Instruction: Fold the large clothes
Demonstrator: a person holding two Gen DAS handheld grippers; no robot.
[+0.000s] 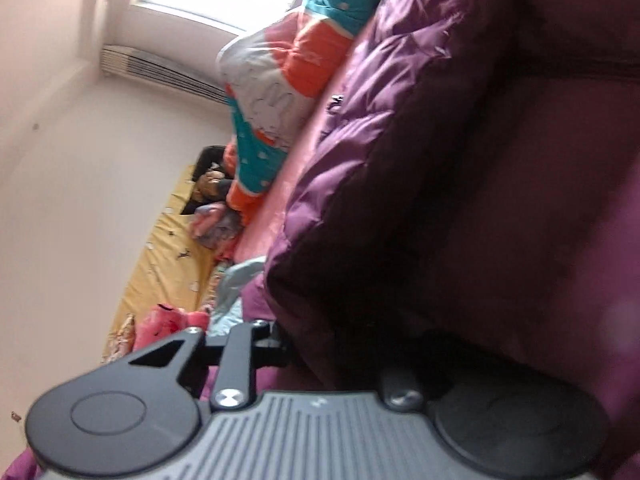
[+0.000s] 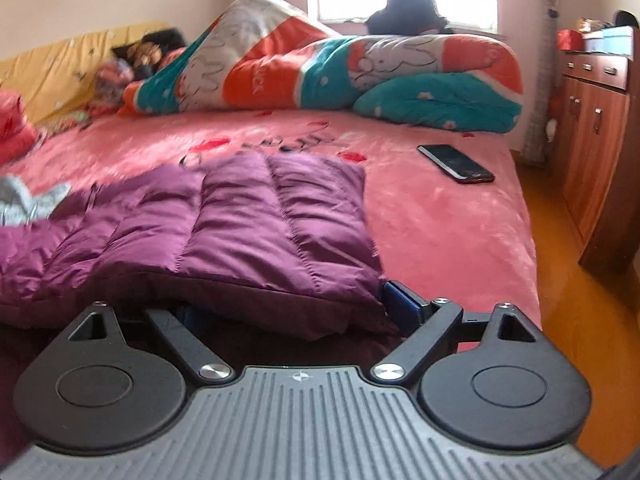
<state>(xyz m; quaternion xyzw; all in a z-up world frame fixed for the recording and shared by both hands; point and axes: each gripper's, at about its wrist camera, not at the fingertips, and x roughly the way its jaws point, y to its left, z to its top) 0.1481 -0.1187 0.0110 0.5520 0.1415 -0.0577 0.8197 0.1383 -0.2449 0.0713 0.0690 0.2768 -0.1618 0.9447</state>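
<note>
A purple quilted down jacket [image 2: 248,216] lies folded on the pink bed sheet [image 2: 440,224]. Its near hem drapes over my right gripper [image 2: 288,308], whose jaws stand wide apart. One blue pad [image 2: 400,304] shows at the hem's right corner, and the other finger is hidden under the cloth. In the left wrist view, which is rolled on its side, the same jacket [image 1: 400,128] fills the right half. It covers the fingers of my left gripper [image 1: 340,344], so only one linkage shows and the jaws cannot be made out.
A dark phone [image 2: 456,162] lies on the sheet to the right. A rolled orange, teal and white quilt [image 2: 320,76] lies across the far side of the bed. A grey garment [image 2: 24,200] lies at the left. A wooden cabinet [image 2: 592,128] stands past the bed's right edge.
</note>
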